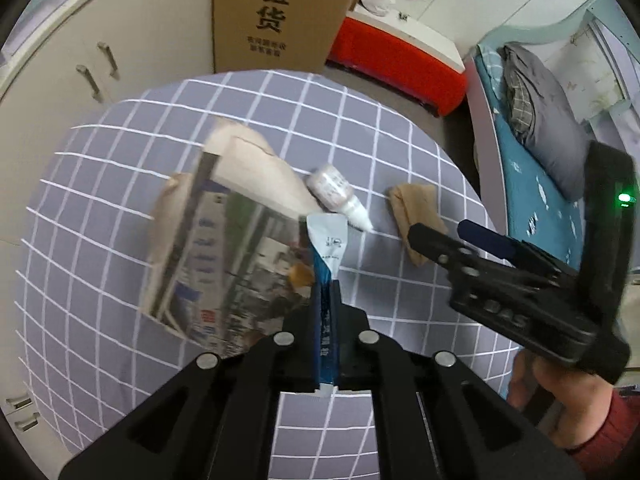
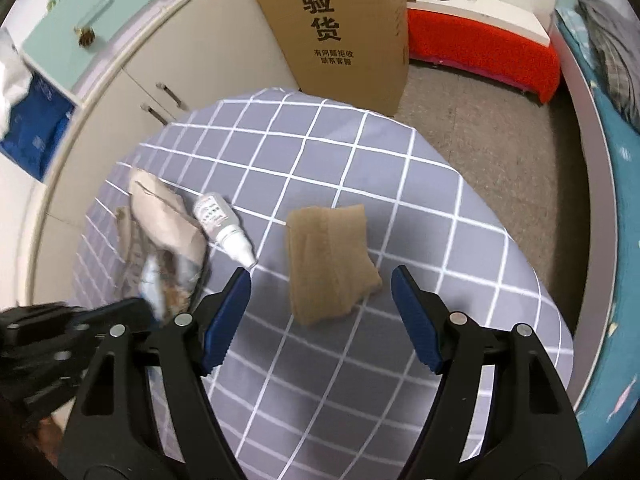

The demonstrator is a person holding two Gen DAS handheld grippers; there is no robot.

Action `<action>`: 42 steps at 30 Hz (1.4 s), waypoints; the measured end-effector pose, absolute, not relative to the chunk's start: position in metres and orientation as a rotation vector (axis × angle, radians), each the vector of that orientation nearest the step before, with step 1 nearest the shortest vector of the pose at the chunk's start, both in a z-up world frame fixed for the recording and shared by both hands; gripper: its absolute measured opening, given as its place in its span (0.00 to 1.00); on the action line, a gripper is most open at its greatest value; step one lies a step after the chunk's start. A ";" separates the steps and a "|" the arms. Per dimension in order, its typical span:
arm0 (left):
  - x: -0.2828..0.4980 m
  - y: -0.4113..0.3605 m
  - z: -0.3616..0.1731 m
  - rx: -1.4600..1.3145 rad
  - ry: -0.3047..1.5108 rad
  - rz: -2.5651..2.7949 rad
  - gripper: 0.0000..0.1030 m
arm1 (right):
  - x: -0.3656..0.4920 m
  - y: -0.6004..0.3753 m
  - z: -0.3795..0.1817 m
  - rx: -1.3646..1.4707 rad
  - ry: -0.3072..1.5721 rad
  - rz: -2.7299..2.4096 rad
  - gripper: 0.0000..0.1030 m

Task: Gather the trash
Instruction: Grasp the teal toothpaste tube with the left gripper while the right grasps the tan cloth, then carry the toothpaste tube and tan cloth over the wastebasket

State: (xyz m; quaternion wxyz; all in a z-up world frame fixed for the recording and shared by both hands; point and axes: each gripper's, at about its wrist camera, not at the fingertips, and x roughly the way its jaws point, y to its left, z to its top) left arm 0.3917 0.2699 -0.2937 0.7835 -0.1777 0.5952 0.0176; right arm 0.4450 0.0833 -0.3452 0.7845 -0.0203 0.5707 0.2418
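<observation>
On the grey checked counter [image 2: 360,168], the left claw [image 1: 326,280] is clamped on a blue-and-white sachet [image 1: 326,240], lifted beside a crumpled newspaper [image 1: 224,248]. A small white bottle [image 2: 224,228] lies touching the paper's right edge, and a tan folded cloth [image 2: 328,256] sits apart toward the middle. The right claw [image 2: 320,316] hangs spread wide just short of the cloth, with bare counter beyond it up to the cardboard box [image 2: 340,32]

Checked table [image 2: 360,152]: bottle [image 2: 224,226], stocking [image 2: 330,258], paper [image 2: 168,220].
</observation>
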 end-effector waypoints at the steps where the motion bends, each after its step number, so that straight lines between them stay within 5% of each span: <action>1: 0.390 0.271 -0.292 -0.386 1.285 0.043 0.03 | 0.446 0.086 -0.348 -0.059 1.237 0.522 0.52; 2: 0.388 0.273 -0.291 -0.385 1.286 0.052 0.03 | 0.446 0.089 -0.353 -0.087 1.252 0.525 0.37; 6: 0.379 0.278 -0.284 -0.386 1.284 0.048 0.03 | 0.440 0.091 -0.353 -0.129 1.249 0.548 0.22; 23: 0.401 0.161 -0.258 -0.242 1.265 -0.117 0.03 | 0.391 -0.016 -0.313 0.143 1.250 0.545 0.20; 42: 0.422 -0.126 -0.269 -0.082 1.348 -0.343 0.04 | 0.367 -0.301 -0.303 0.280 1.223 0.322 0.20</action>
